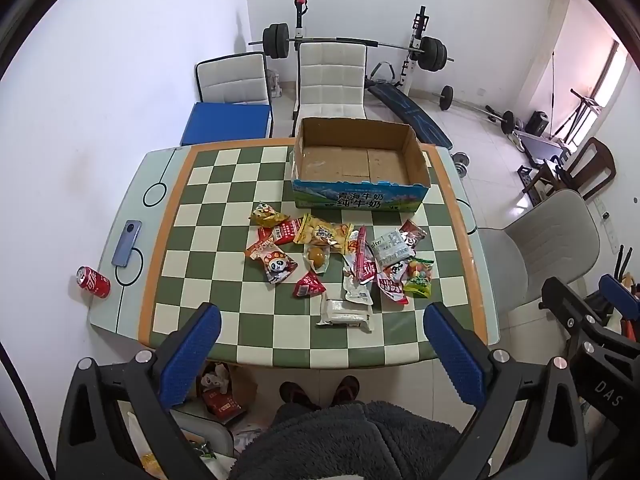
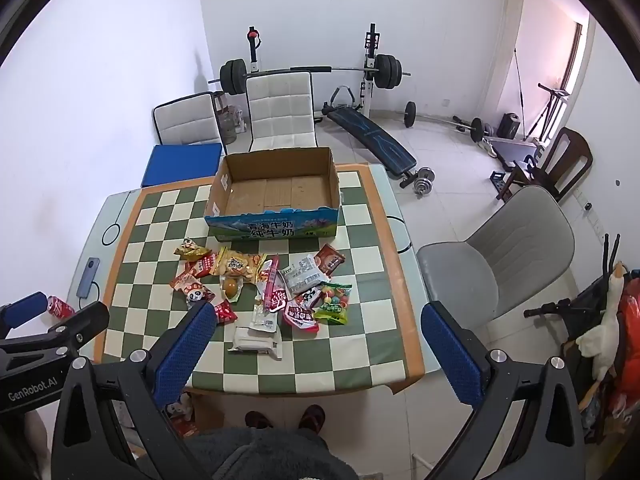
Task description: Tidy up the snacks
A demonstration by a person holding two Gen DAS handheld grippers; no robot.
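A pile of several snack packets [image 1: 340, 256] [image 2: 264, 288] lies in the middle of the green-and-cream checkered table [image 1: 224, 208] [image 2: 360, 344]. It includes a panda packet [image 1: 278, 266], a green candy bag [image 1: 418, 280] [image 2: 334, 306] and a white packet [image 1: 346, 312] [image 2: 256, 340] nearest me. Behind the pile stands an open cardboard milk box [image 1: 360, 196] [image 2: 272, 228], with nothing inside. My left gripper [image 1: 322, 312] hovers open above the table's near edge, holding nothing. My right gripper [image 2: 318, 310] is also open and holds nothing, beside the left one.
A red cola can [image 1: 93, 282] and a phone [image 1: 127, 244] lie on the table's left border. White chairs [image 1: 332, 76] stand behind the table, a grey chair [image 2: 500, 260] at its right. Weight bench [image 2: 372, 136] and barbells fill the back. Bags sit under the table.
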